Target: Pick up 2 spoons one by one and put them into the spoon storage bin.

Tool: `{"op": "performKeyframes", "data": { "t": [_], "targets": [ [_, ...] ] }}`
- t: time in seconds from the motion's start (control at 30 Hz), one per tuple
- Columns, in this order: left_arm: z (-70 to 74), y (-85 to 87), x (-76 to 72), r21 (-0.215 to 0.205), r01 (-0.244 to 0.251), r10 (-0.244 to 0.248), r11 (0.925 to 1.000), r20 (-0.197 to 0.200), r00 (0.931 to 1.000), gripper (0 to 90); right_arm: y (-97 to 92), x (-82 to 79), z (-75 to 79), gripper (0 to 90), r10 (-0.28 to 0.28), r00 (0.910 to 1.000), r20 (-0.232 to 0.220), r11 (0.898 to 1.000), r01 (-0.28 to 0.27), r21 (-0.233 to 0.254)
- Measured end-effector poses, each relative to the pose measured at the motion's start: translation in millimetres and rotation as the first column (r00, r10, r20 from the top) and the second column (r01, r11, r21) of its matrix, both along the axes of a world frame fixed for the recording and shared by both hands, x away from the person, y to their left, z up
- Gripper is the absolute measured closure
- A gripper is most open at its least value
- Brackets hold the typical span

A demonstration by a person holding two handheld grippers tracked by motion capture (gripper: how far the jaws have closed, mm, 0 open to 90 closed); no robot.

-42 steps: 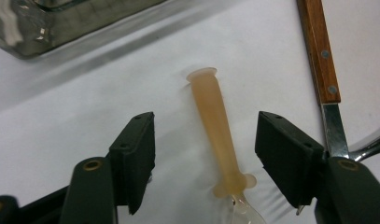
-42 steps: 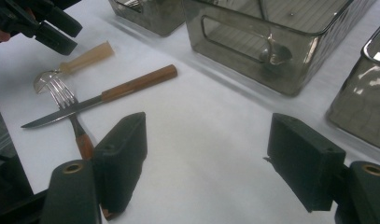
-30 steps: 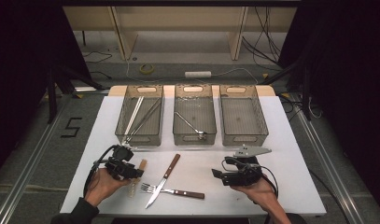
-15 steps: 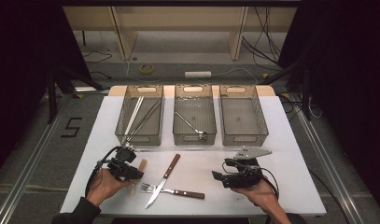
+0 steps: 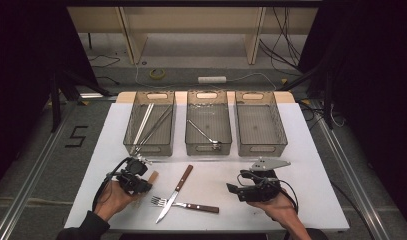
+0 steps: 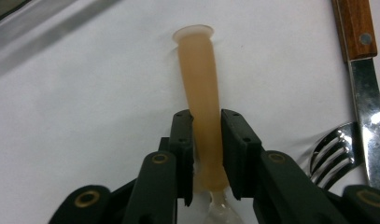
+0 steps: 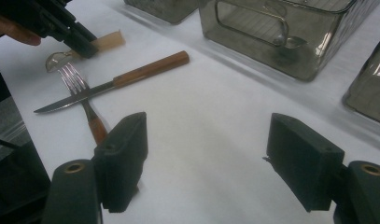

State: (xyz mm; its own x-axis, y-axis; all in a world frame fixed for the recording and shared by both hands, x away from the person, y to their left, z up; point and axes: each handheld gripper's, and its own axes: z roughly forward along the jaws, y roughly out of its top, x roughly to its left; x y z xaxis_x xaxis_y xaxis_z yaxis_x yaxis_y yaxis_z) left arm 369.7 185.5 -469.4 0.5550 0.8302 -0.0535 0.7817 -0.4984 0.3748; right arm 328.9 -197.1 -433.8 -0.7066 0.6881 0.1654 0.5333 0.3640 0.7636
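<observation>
- High view: my left tongs (image 5: 142, 176) sit near the table's front-left corner, on a tan-handled spoon (image 5: 152, 177) that lies flat on the table (image 5: 311, 150). A knife (image 5: 175, 192) and a fork (image 5: 183, 204) lie crossed by the front edge, just beside it. Three clear bins stand along the far edge; the middle bin (image 5: 208, 129) already holds a spoon, so I judge that is where this one goes. My right tongs (image 5: 234, 189) rest toward the front-right.
- Left gripper view: the jaws have just been closing and now press both sides of the spoon's handle (image 6: 200, 93), low down near the bowl. To do this well I would confirm the pinch is firm, then lift straight up, keeping the bowl clear of the fork's tines (image 6: 332, 151) alongside.
- Right gripper view: my right tongs (image 7: 206, 163) stand wide open over bare table, holding nothing. I would keep them parked away from the knife (image 7: 108, 84) while the left side lifts.
</observation>
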Motion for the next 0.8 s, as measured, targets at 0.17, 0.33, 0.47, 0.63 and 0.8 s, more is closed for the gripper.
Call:
{"op": "performKeyframes", "data": {
  "t": [0.17,0.33,0.47,0.63,0.8],
  "targets": [
    [0.3,-1.0,-0.7,0.012,0.013,-0.013,0.9998,0.01,0.9999,77.2,-0.5,0.3,0.1,30.4,0.0,1.0,0.0,1.0,0.0,0.001],
    [2.8,0.4,-0.8,-0.004,0.021,-0.021,0.9998,0.023,0.9995,77.8,-1.9,0.5,0.5,30.5,-0.002,1.0,0.003,1.0,0.002,0.007],
    [11.1,2.8,-2.3,-0.027,0.029,-0.028,0.9992,0.052,0.9983,77.9,-2.1,0.3,0.2,30.6,0.0,1.0,0.002,1.0,0.0,0.009],
    [22.4,6.1,-4.3,-0.073,0.045,-0.039,0.9963,0.08,0.9961,78.1,-1.0,-0.3,-0.2,30.6,0.009,1.0,0.0,1.0,-0.009,0.007],
    [33.5,8.1,-6.3,-0.12,0.049,-0.035,0.9916,0.113,0.993,78.1,-0.9,-0.3,-0.6,30.6,0.009,1.0,-0.003,1.0,-0.009,0.01]
  ]
}}
